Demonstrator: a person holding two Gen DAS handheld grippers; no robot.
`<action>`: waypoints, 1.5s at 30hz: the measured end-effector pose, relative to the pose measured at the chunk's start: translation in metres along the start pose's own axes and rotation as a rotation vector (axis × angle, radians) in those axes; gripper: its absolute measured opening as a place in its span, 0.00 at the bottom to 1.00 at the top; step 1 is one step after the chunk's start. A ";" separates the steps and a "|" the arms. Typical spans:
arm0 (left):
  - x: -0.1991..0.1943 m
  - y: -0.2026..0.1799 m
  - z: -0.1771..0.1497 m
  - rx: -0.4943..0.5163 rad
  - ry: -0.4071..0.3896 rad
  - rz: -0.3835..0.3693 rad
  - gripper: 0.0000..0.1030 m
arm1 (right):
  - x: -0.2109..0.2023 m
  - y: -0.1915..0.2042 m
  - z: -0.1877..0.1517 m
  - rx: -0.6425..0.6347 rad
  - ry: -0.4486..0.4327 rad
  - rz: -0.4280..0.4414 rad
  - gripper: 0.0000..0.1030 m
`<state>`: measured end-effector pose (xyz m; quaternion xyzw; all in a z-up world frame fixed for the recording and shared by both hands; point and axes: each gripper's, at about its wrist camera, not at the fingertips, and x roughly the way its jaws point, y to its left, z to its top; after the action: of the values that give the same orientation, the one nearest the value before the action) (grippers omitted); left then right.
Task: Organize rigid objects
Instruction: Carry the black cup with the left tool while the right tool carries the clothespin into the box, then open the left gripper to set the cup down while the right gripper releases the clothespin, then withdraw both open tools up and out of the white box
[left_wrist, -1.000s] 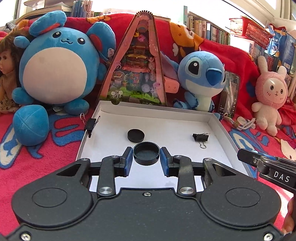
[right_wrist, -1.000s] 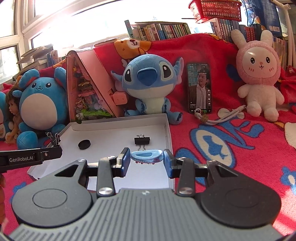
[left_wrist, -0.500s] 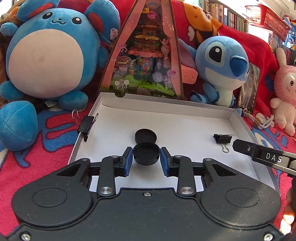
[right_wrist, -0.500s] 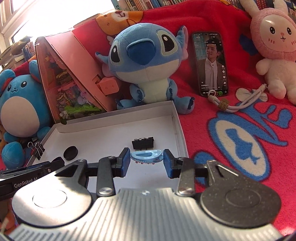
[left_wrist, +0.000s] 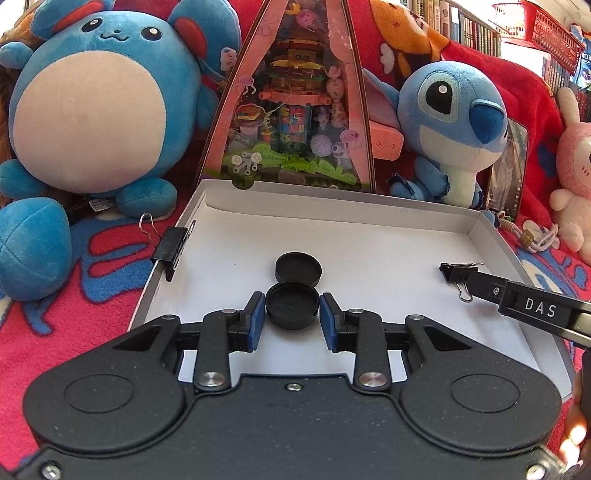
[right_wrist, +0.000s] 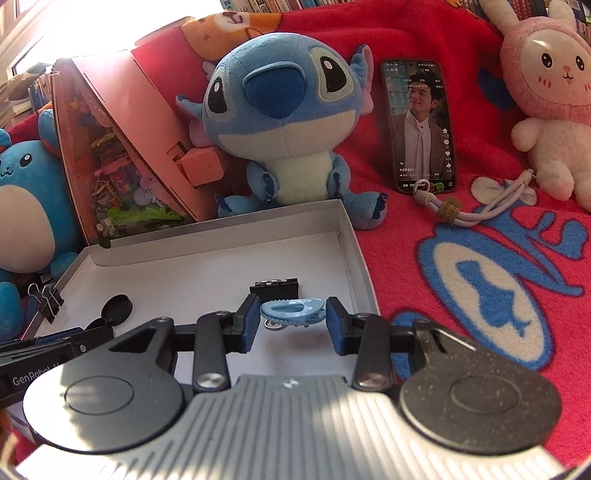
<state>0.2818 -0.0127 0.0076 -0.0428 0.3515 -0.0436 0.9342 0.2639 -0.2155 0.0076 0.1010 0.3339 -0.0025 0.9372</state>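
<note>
Black plastic, the round cap (left_wrist: 292, 309) sits pinched across its rim in our left claw (left_wrist: 293, 316), just above the white cardboard box (left_wrist: 369, 236), beside a second cap (left_wrist: 298, 267). We judge it light, stiff, slightly slick. Our right claw (right_wrist: 291, 325) grips the glossy blue clip (right_wrist: 292, 313) by its ends over the same box, near a black binder clip (right_wrist: 274, 287); small and curved, it could twist.
</note>
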 end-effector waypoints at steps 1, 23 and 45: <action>0.000 0.000 0.000 0.002 -0.002 0.001 0.30 | 0.000 0.000 0.000 -0.002 -0.001 0.000 0.44; -0.013 -0.004 -0.004 0.038 -0.024 0.005 0.54 | -0.012 0.009 -0.005 -0.060 -0.035 -0.008 0.75; -0.100 -0.001 -0.039 0.030 -0.105 -0.099 0.75 | -0.089 -0.004 -0.021 -0.044 -0.137 0.063 1.00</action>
<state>0.1812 -0.0041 0.0441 -0.0484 0.2988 -0.0925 0.9486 0.1813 -0.2209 0.0465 0.0903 0.2657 0.0277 0.9594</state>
